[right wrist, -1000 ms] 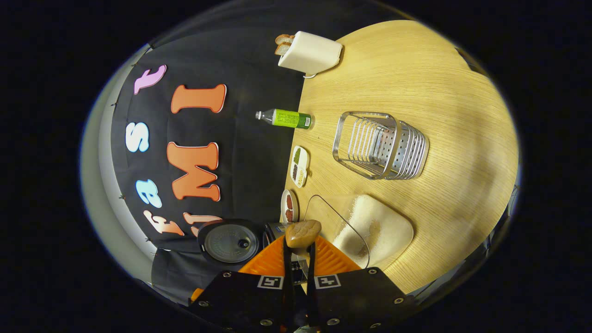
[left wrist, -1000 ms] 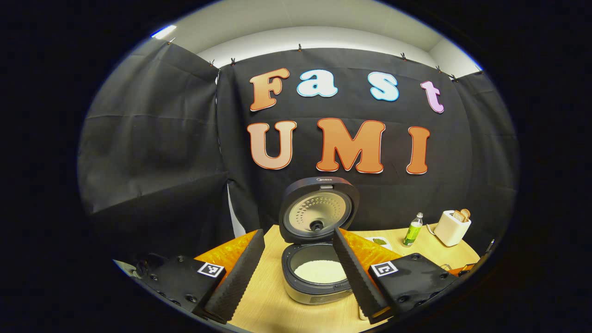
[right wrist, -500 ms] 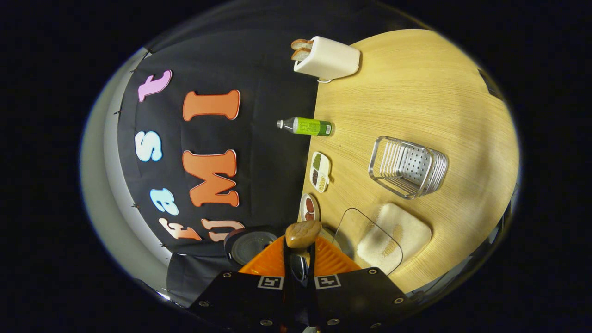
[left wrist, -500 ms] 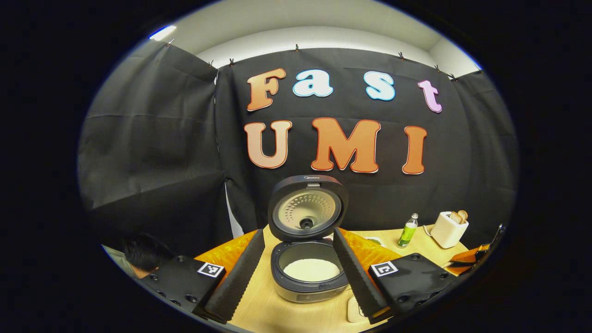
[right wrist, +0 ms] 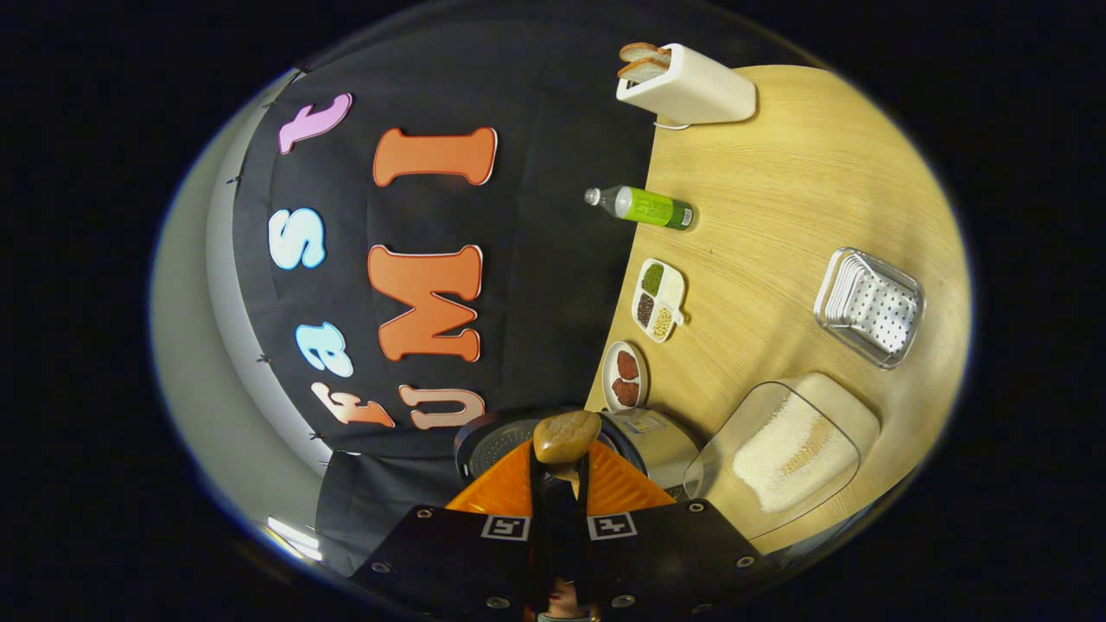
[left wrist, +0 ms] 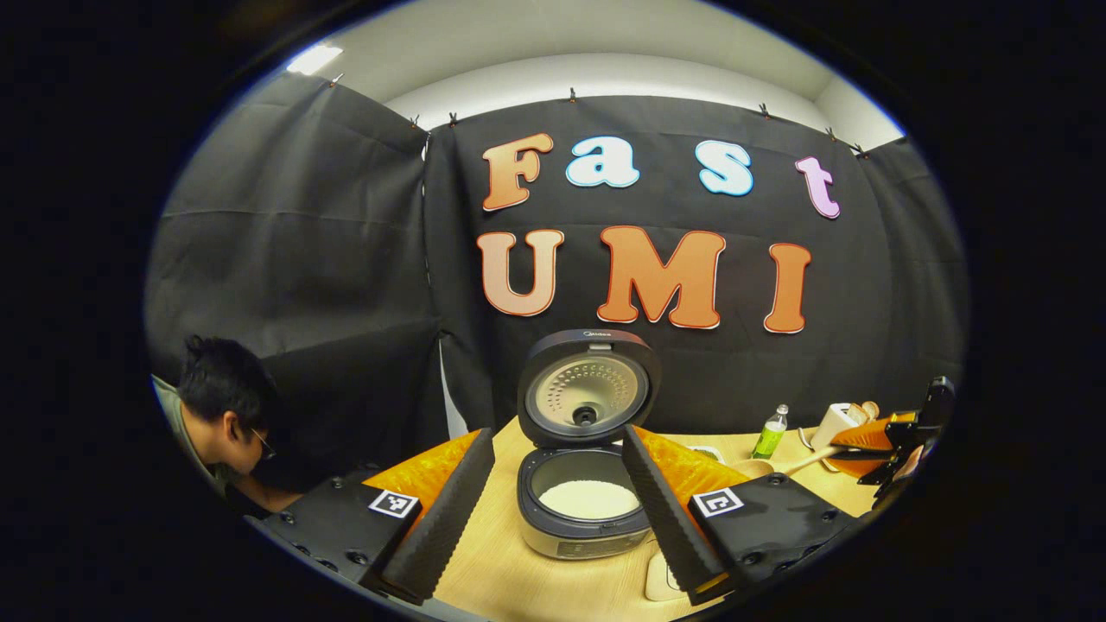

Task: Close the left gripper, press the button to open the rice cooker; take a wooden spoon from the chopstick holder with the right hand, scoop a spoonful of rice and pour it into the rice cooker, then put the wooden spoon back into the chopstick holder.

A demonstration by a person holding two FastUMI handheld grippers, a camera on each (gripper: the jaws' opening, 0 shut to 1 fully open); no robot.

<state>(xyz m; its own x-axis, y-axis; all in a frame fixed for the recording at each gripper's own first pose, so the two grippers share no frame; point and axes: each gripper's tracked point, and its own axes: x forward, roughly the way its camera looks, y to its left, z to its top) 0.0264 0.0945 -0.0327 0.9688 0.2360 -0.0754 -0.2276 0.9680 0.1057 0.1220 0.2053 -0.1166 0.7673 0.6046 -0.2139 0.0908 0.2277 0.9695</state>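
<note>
The right tool with the wooden spoon has come into the left gripper view at the far right, a person's head has popped up at the left – and in the right gripper view the chopstick holder has slid farther away.

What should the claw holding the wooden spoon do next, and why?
Probably carry the wooden spoon a little closer to the open grey rice cooker. The right claw is shut on its handle, and in the left gripper view the spoon's bowl sits beside the cooker, not over its pot.
</note>
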